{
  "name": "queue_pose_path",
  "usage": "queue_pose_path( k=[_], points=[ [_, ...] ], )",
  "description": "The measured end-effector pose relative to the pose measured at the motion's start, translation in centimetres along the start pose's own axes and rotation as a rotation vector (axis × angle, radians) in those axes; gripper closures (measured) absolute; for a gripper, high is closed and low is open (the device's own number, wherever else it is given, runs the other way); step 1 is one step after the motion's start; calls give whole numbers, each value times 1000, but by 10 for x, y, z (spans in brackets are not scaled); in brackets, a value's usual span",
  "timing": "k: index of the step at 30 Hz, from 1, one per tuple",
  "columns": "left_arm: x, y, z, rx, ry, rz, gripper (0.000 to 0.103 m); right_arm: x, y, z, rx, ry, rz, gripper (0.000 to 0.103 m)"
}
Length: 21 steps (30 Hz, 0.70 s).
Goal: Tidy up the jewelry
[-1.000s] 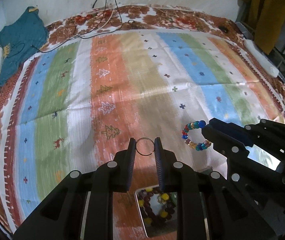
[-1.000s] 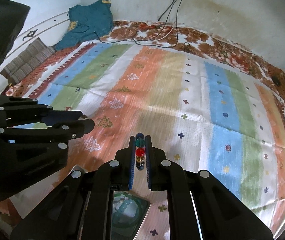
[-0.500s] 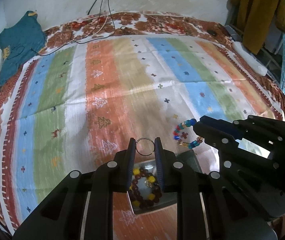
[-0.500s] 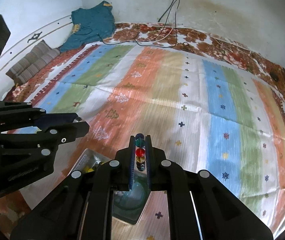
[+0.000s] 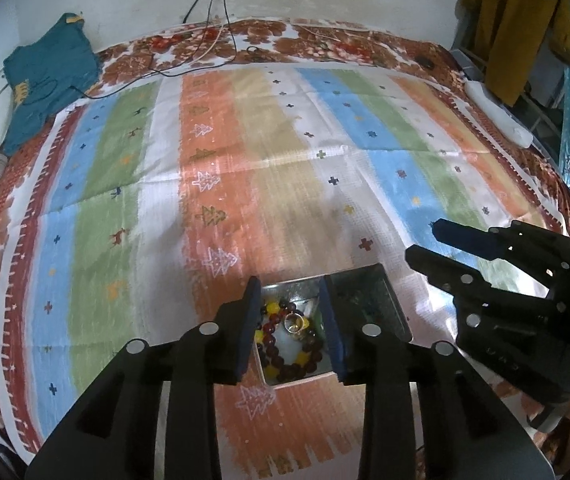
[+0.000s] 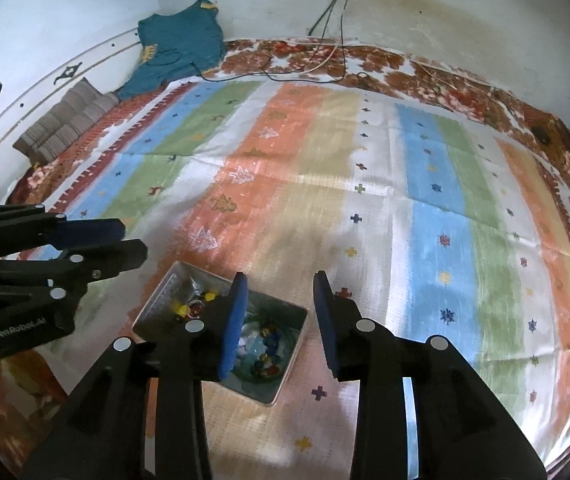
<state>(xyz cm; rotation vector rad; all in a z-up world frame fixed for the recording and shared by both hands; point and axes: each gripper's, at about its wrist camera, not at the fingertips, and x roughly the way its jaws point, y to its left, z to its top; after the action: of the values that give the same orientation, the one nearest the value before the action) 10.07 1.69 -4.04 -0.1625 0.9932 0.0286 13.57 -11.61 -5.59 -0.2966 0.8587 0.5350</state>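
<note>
Both grippers moved over the metal tray (image 5: 381, 280) and dropped loads: left gripper (image 5: 290, 322) jaws opening, empty, ring (image 5: 296, 323) now in left compartment; right gripper (image 6: 281, 320) opening, empty, bead bracelet (image 6: 263, 354) in right compartment, sorted by type.

A striped mat (image 5: 213, 152) w/ tree and cross motifs is spread over a floral sheet (image 5: 325, 40). A stained white wall (image 6: 425, 8) is seen behind, cables (image 6: 333, 12) hung down it. A teal garment (image 5: 45, 76) is laid at left; a mustard cloth (image 5: 517, 20) is hung at right.
</note>
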Motion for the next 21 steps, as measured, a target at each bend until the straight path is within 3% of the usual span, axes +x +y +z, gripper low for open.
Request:
queue_pose_path(
  k=[5, 10, 21],
  points=[
    [-7, 2, -9, -4, -6, -3, 59, -7, -5, -9, 12, 7, -4, 59],
    [-16, 0, -21, 17, -11, -9, 55, -18, -6, -20, 13, 7, -10, 58],
    [-33, -3, -38, 25, -33, -4, 21, -37, -4, -36, -9, -8, 14, 38]
  ],
)
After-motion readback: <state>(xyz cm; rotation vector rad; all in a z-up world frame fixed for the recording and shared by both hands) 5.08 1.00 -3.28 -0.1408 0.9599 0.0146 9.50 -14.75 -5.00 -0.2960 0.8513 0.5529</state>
